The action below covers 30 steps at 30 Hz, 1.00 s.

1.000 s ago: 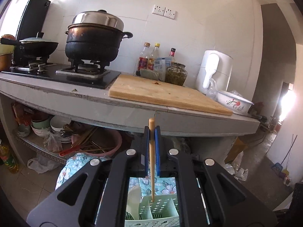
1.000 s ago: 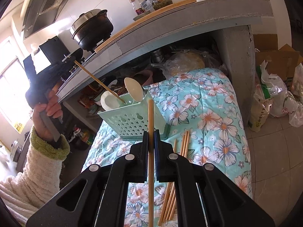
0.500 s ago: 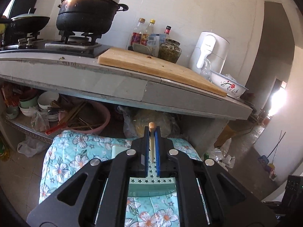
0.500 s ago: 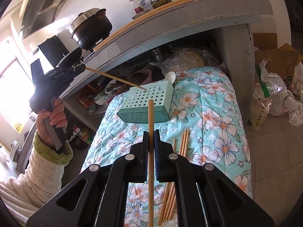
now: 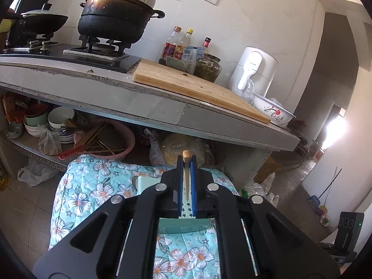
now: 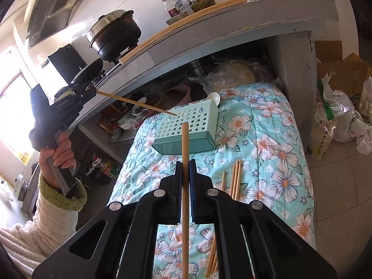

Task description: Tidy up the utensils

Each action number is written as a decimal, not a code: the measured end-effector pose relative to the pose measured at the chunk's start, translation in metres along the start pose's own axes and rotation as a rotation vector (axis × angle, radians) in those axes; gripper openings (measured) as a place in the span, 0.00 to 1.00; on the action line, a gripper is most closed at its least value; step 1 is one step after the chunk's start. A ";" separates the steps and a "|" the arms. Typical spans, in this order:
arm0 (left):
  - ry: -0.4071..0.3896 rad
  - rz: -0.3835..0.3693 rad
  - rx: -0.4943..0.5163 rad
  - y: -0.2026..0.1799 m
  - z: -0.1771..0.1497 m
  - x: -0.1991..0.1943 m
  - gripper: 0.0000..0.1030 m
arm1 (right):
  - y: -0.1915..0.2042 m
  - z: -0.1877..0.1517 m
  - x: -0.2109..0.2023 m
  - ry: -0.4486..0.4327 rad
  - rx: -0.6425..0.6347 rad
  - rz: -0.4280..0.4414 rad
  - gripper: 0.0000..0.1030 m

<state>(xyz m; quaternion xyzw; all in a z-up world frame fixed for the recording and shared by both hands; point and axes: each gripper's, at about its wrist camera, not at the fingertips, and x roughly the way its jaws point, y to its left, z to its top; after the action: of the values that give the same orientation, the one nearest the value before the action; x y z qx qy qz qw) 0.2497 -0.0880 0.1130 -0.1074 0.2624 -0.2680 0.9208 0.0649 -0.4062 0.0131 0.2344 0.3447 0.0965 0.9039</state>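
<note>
My left gripper is shut on a wooden chopstick whose blunt end sticks out past the blue pads. In the right wrist view a hand holds that left gripper at the left, and the long chopstick slants down until its tip meets the mint-green utensil holder. The holder lies on its side on the floral quilt, with a white spoon at its far open end. My right gripper is shut on a second chopstick, which points at the holder's base.
Several loose chopsticks lie on the quilt right of my right gripper. A grey counter overhangs the far side, carrying a pot and a cutting board. Bowls fill the shelf below. Bags stand on the floor.
The holder has tipped from upright onto its side, and the spoons went over with it. My left gripper has tilted and sunk with its chopstick. The right gripper has stayed put.
</note>
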 end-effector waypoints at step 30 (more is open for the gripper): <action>0.712 -0.090 -0.163 0.033 -0.146 0.113 0.14 | -0.077 -0.043 0.104 0.272 0.198 -0.037 0.10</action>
<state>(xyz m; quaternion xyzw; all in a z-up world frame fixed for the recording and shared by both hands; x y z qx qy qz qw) 0.2668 -0.1314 -0.0685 -0.0920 0.5820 -0.3072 0.7473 0.1150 -0.4227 -0.1125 0.3005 0.4757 0.0761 0.8232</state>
